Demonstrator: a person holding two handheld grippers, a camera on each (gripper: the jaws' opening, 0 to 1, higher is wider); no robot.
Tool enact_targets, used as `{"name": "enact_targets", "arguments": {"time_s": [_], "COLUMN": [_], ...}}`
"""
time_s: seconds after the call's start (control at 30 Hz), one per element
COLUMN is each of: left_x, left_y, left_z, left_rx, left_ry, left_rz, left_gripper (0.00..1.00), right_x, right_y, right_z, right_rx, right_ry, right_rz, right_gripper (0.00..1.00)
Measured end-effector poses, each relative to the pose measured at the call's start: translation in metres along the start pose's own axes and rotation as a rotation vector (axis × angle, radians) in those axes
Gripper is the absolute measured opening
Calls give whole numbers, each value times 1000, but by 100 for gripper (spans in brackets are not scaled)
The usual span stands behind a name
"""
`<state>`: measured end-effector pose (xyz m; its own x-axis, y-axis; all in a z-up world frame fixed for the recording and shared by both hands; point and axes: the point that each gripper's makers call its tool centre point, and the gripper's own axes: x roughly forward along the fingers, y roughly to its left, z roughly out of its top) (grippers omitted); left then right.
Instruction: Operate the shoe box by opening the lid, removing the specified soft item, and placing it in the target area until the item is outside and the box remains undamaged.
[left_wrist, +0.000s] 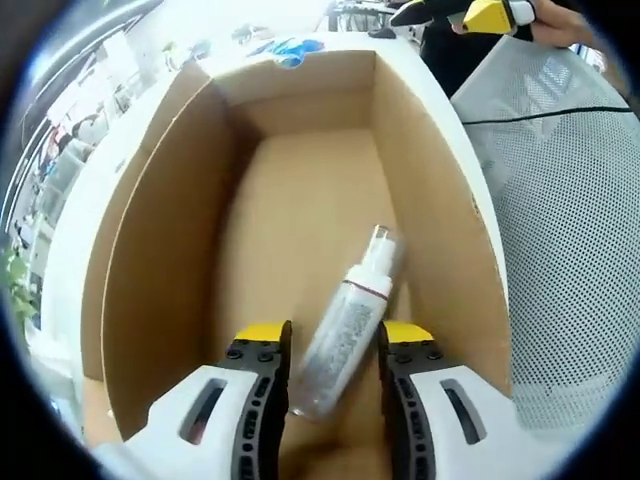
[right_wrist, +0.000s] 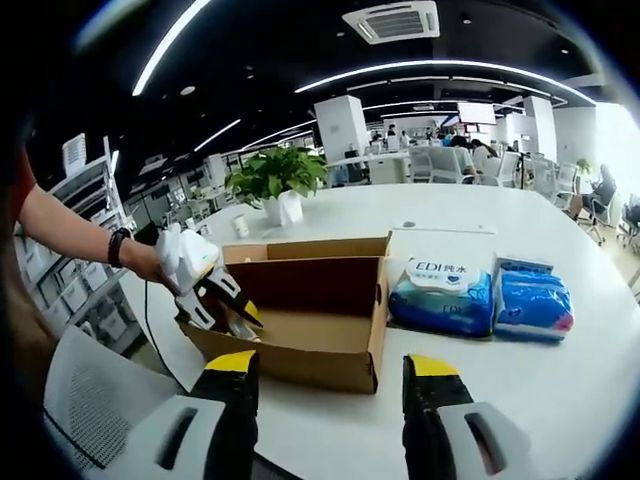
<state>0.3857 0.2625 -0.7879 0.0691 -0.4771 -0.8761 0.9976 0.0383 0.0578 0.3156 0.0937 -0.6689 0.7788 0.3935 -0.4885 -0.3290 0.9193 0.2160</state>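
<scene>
Box (left_wrist: 160, 270) seen open on worktop (right_wrist: 480, 390) | bottle (left_wrist: 345, 325) straddled by open left tongs (left_wrist: 332, 345) | right tongs (right_wrist: 330, 370) held open, empty

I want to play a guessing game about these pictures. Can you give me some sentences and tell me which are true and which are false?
1. A spray bottle lies in the cardboard box. True.
2. The left tool has its jaws on either side of the bottle. True.
3. The box is closed. False: it is open at the top.
4. Two blue tissue packs sit inside the box. False: they lie beside it on the white table.
5. The right tool holds a tissue pack. False: its jaws are open and hold nothing.
</scene>
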Motion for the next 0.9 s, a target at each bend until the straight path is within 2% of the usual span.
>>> {"name": "enact_targets", "arguments": {"time_s": [0.1, 0.2, 0.33, 0.4, 0.43, 0.53, 0.73, 0.9], "left_x": [3, 2, 2, 0, -1, -7, -14, -21], "left_y": [-3, -1, -3, 2, 5, 8, 10, 11], "left_z": [0, 0, 2, 3, 4, 6, 3, 8], "left_rx": [-2, -16, -47, -54, -68, -131, -169, -190], "left_ry": [0, -10, -37, -53, -64, -96, -107, -132], "left_rz": [-14, -2, -9, 21, 37, 34, 38, 41], "left_gripper": [27, 25, 22, 21, 21, 20, 20, 20], "right_x": [0, 0, 1, 2, 2, 2, 3, 4], "right_y": [0, 1, 5, 7, 7, 9, 13, 16], "right_z": [0, 0, -2, -2, -2, -2, -4, -5], "right_rx": [6, 9, -5, -12, -12, -8, -12, -9], "right_ry": [-1, 1, 10, 10, 9, 9, 21, 28], "right_rz": [2, 5, 21, 27, 28, 38, 56, 69], "right_gripper": [55, 55, 55, 55, 54, 54, 52, 52]}}
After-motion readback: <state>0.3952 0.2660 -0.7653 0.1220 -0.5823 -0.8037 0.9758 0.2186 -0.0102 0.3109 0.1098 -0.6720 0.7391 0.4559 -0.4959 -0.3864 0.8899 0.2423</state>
